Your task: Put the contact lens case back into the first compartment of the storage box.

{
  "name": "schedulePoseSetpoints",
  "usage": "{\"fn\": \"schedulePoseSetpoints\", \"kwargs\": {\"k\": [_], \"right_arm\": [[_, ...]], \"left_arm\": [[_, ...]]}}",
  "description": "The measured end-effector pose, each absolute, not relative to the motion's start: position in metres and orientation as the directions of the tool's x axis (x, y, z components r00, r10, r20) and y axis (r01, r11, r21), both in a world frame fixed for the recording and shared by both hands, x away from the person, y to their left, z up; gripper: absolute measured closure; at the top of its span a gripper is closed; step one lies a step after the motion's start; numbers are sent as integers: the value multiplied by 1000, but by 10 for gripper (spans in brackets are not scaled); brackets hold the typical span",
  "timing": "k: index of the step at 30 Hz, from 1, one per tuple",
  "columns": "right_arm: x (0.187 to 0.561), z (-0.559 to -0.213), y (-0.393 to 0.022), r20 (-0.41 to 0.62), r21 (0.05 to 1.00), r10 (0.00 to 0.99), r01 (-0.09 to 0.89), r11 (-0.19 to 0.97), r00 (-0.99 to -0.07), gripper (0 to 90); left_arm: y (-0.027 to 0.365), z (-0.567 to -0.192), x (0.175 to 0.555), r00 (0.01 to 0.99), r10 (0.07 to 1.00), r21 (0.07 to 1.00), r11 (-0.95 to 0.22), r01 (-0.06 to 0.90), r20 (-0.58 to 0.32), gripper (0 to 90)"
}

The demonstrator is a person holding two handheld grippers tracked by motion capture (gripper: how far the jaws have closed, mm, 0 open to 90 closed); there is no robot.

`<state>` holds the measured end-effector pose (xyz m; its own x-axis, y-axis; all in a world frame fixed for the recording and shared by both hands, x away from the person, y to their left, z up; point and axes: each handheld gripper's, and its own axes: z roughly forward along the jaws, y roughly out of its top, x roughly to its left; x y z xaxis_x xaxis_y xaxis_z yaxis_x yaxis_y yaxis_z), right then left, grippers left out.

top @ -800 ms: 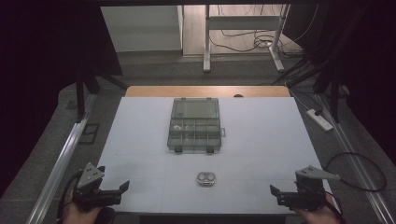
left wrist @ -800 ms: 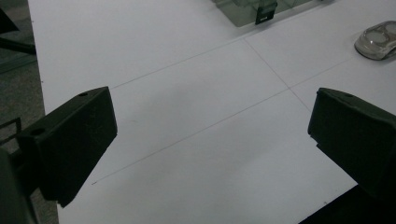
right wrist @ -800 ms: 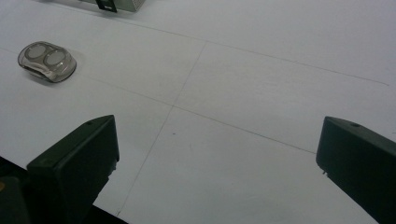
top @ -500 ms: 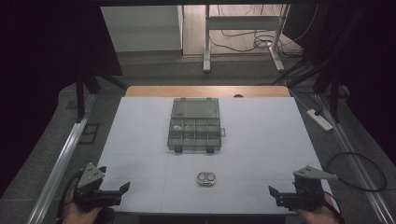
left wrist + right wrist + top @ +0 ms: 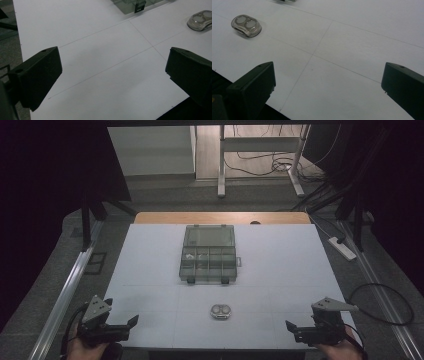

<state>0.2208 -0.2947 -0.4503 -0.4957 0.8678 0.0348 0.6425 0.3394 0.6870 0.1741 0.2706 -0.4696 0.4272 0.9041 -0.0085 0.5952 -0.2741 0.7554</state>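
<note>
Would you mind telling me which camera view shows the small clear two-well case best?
The right gripper view: the small clear case lies whole and close, both round wells distinct. The left gripper view cuts it off at the frame's right edge. The high view shows it whole but tiny, in front of the compartment box.

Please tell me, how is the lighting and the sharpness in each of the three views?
High view: dim, surroundings nearly black, white table evenly lit, organizer box readable. Left gripper view: bright table, close fingers dark and soft. Right gripper view: similar, small clear case fairly sharp, no strong glare.
</note>
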Motion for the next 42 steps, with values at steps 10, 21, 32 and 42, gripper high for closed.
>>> {"fn": "schedulePoseSetpoints", "kwargs": {"k": [10,21,32,42], "right_arm": [[226,-447,-289,58,713,846,615,336,-530,0],[232,-445,-282,109,716,789,599,360,-605,0],[239,-440,-267,125,728,741,569,383,-660,0],[251,-441,-255,108,715,732,564,412,-672,0]], "left_arm": [[269,-471,174,436,900,745,-286,602,-7,7],[268,-471,174,451,893,742,-306,596,5,7],[267,-471,173,454,891,742,-310,594,9,7],[268,-471,174,451,892,742,-306,597,5,7]]}}
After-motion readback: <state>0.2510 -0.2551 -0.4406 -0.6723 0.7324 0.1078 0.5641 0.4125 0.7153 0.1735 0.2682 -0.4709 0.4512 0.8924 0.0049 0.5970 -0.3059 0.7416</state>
